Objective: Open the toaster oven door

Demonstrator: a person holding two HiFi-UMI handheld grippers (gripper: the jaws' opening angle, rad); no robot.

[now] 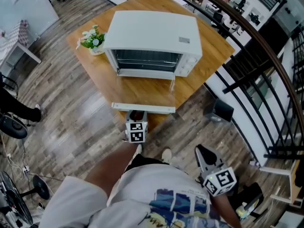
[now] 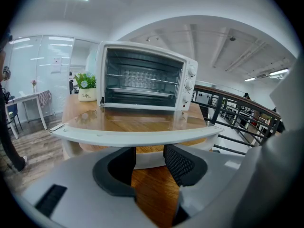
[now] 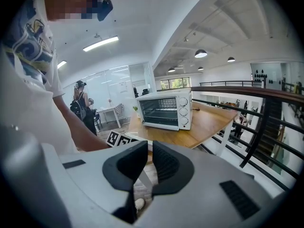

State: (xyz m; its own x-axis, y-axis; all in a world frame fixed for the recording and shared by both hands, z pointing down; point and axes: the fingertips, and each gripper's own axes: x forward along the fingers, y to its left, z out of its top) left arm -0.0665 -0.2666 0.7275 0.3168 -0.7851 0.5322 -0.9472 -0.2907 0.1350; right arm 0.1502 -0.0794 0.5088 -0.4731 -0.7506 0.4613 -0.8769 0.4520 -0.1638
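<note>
A white toaster oven [image 1: 152, 37] stands on a wooden table [image 1: 213, 42]. Its glass door [image 1: 145, 87] hangs fully down, level with the table, and the white handle bar [image 1: 142, 108] juts past the table's front edge. My left gripper [image 1: 136, 115] is right at that handle. In the left gripper view the handle [image 2: 137, 136] runs across just beyond the fingertips, and the left gripper [image 2: 149, 158] is open with a clear gap. The oven's racks [image 2: 142, 82] show inside. My right gripper [image 1: 202, 153] hangs low by the person's side, and the right gripper [image 3: 149, 158] is shut on nothing.
A small potted plant [image 1: 92, 39] sits on the table left of the oven. A black railing [image 1: 266, 80] runs along the right, close to the table. A person [image 3: 83, 106] stands far off by a white desk. The wood floor [image 1: 71, 127] lies around the table.
</note>
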